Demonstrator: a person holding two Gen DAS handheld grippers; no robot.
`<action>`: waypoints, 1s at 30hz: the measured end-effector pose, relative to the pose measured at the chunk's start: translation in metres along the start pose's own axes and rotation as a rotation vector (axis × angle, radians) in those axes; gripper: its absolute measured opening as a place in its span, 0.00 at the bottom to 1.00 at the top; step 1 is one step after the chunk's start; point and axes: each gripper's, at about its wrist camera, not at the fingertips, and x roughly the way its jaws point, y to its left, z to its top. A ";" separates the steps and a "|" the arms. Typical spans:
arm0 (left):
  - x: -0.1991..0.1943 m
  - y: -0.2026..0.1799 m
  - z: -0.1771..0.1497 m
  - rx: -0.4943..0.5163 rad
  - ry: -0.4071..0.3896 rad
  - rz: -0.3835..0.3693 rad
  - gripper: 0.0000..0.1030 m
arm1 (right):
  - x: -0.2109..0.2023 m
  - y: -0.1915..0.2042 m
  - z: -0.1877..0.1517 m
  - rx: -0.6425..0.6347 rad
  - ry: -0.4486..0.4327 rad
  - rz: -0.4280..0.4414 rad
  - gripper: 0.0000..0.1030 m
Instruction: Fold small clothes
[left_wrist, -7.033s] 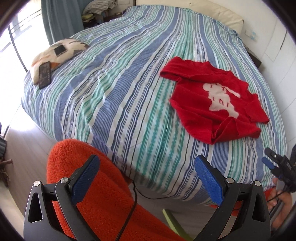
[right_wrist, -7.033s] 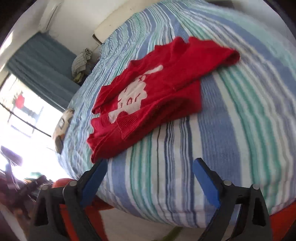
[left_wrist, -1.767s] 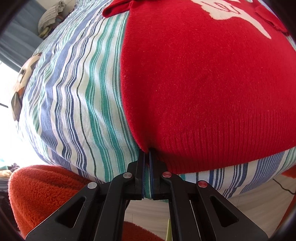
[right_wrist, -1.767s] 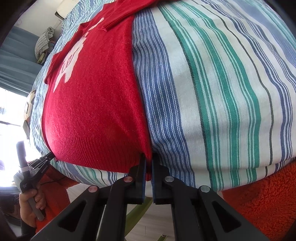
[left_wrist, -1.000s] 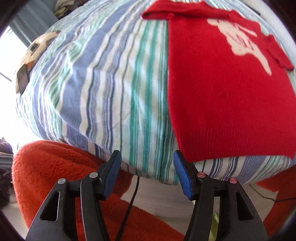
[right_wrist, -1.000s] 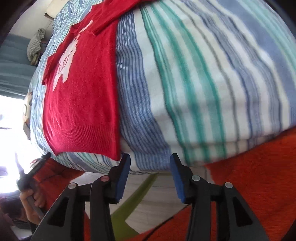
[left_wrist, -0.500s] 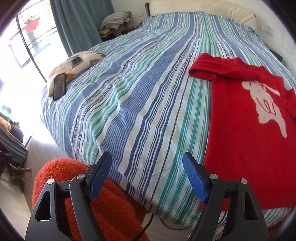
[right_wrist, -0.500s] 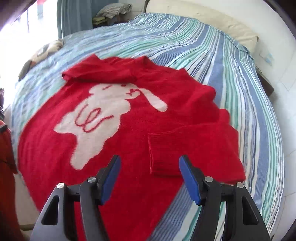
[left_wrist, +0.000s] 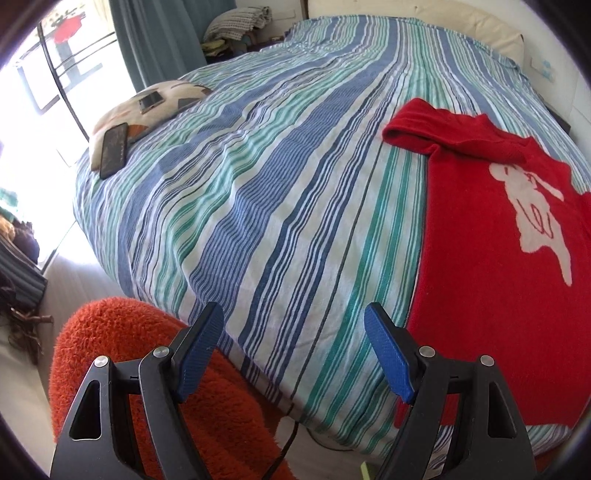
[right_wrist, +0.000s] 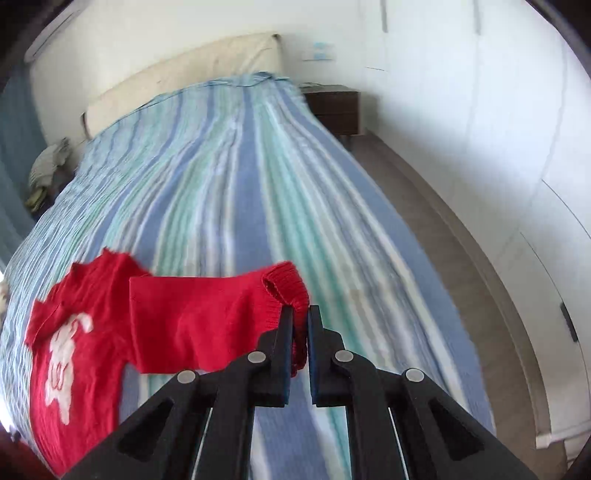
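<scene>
A small red sweater (left_wrist: 487, 240) with a white animal figure lies flat on the striped bed, right of centre in the left wrist view. My left gripper (left_wrist: 295, 332) hangs open over the bed's near edge, left of the sweater's hem, with nothing between its fingers. In the right wrist view my right gripper (right_wrist: 300, 314) is shut on the ribbed cuff of the sweater's sleeve (right_wrist: 207, 321), which it holds lifted and stretched out to the right of the body (right_wrist: 70, 354).
The striped bedspread (left_wrist: 258, 184) covers the whole bed. A patterned cushion (left_wrist: 147, 107) with a dark phone (left_wrist: 112, 149) lies at the far left corner. An orange fluffy seat (left_wrist: 122, 369) is below the bed edge. A dark nightstand (right_wrist: 334, 105) and white wall panels stand on the right.
My right gripper went from open above the sweater to shut on the sleeve cuff and swung it out to the right. The left gripper has barely moved.
</scene>
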 end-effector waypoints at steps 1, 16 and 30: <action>0.000 -0.002 -0.001 0.007 -0.002 0.003 0.78 | 0.002 -0.019 -0.001 0.041 0.008 -0.006 0.07; -0.001 -0.002 -0.004 0.027 -0.006 0.025 0.78 | 0.061 -0.118 -0.087 0.631 0.123 0.262 0.27; 0.001 -0.001 -0.006 0.031 -0.001 0.034 0.78 | 0.055 -0.100 -0.087 0.454 0.110 -0.074 0.02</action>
